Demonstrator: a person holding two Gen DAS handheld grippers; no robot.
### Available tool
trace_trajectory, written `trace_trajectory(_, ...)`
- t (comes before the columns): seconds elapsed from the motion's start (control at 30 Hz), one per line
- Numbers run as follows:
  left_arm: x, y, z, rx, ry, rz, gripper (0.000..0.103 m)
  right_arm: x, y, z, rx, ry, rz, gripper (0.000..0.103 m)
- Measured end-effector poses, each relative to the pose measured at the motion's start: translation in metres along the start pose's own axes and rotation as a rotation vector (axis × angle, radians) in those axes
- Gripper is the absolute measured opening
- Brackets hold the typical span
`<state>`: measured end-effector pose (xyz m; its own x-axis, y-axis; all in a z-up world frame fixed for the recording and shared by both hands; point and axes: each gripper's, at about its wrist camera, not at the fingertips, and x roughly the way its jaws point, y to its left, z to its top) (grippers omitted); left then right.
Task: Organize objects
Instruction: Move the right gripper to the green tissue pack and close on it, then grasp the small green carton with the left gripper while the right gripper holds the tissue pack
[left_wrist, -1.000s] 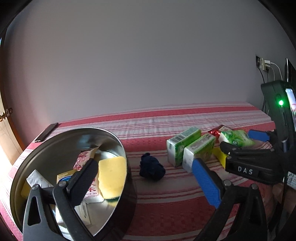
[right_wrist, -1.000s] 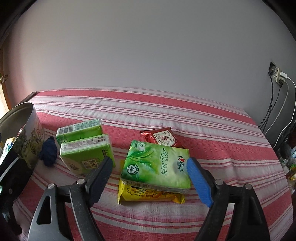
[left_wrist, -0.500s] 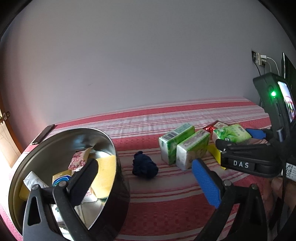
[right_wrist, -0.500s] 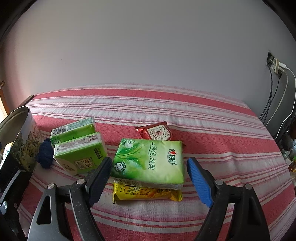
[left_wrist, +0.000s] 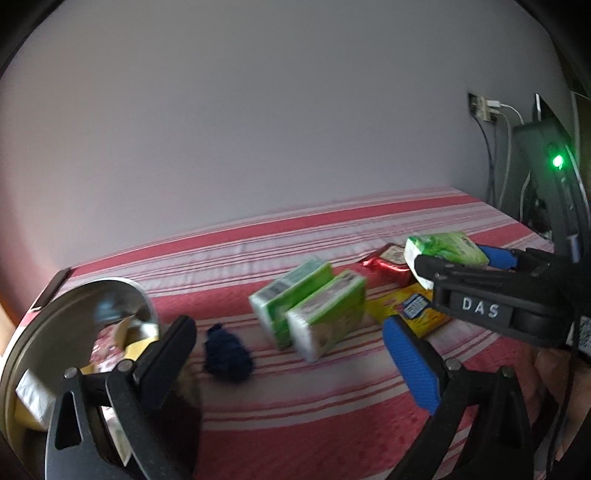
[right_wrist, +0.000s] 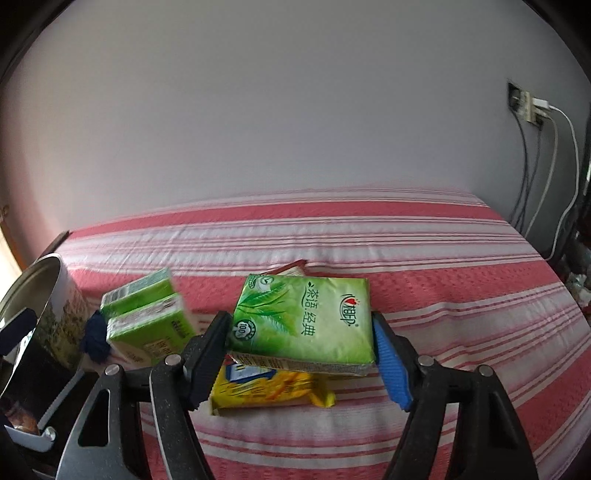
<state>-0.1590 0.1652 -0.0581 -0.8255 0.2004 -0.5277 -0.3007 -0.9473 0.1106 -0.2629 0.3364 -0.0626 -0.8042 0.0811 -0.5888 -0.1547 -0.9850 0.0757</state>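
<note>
Green and glossy, the tissue pack now sits pinched between the two fingers of the right gripper, black pad on its left edge, blue pad on its right. Half a second ago those fingers stood clear of it on either side; they have since closed in, and the pack looks tipped up off the yellow snack packet that lies under it at 6 o'clock. In the left wrist view the same pack appears raised above the packet, so I judge the lift has begun.

At 12 o'clock behind the pack a red sachet peeks out. At 9 o'clock stand two smaller green tissue packs, with a dark blue cloth ball beside them, then the round metal tin at the far left on the striped red cloth.

The left gripper hangs spread wide and empty near the tin, which already holds several items. The pack probably goes there next.
</note>
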Motion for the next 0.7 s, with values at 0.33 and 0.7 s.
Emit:
trace_trajectory(0.33,0.029,-0.008,0.006,0.013,0.106,-0.068,0.068,-0.008,-0.004,0.002,0.011,-0.052,0.005,0.075)
trace_trajectory(0.7,0.022,-0.022,0.004,0.075,0.096,-0.173,0.067,-0.008,-0.008,0.001,0.021,-0.059,0.005,0.075)
